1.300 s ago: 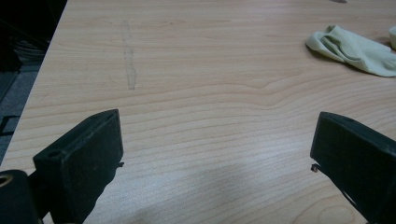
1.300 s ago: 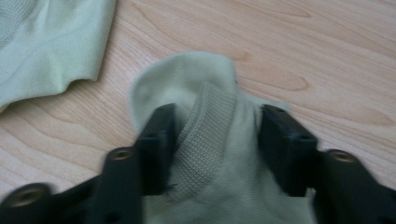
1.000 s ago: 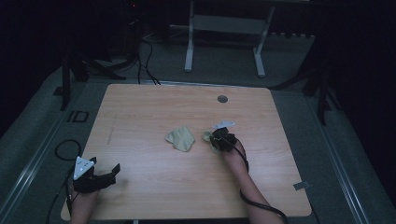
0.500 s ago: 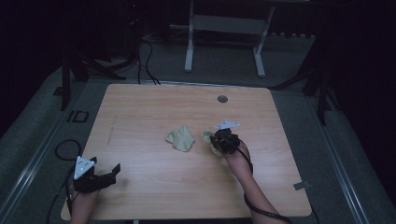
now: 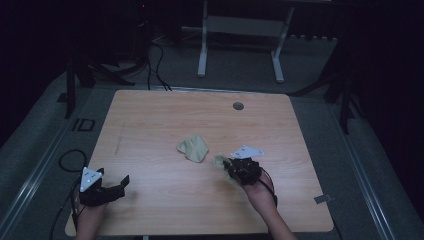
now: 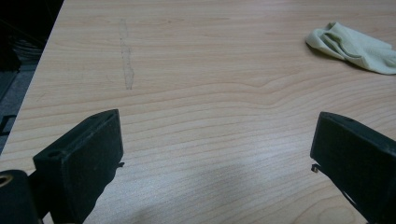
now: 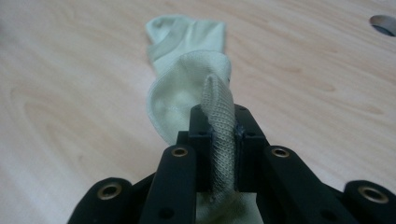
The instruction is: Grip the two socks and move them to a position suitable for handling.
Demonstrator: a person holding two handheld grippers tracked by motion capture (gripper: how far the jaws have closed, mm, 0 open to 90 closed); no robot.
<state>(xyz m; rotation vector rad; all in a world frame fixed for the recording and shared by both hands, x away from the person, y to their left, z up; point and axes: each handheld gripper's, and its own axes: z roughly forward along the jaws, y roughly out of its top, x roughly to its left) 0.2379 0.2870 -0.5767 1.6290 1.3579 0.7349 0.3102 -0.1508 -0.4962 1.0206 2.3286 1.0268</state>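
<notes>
1. Two pale green knit socks are counted: one sock [image 5: 193,148] lies crumpled near the middle of the desk [image 5: 150,115].
2. The second sock [image 7: 218,126], finely ribbed, is clamped between the right gripper [image 5: 235,170]'s jaws, toward the desk's right edge.
3. The left gripper [image 6: 215,158]'s jaws are held wide apart over bare, smooth woodgrain by the near left corner.

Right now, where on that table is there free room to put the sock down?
The table is bare along its far side up to the hole, and between the left tool and the right tool. Crowded: the middle, where the second sock lies beside the held sock.
</notes>
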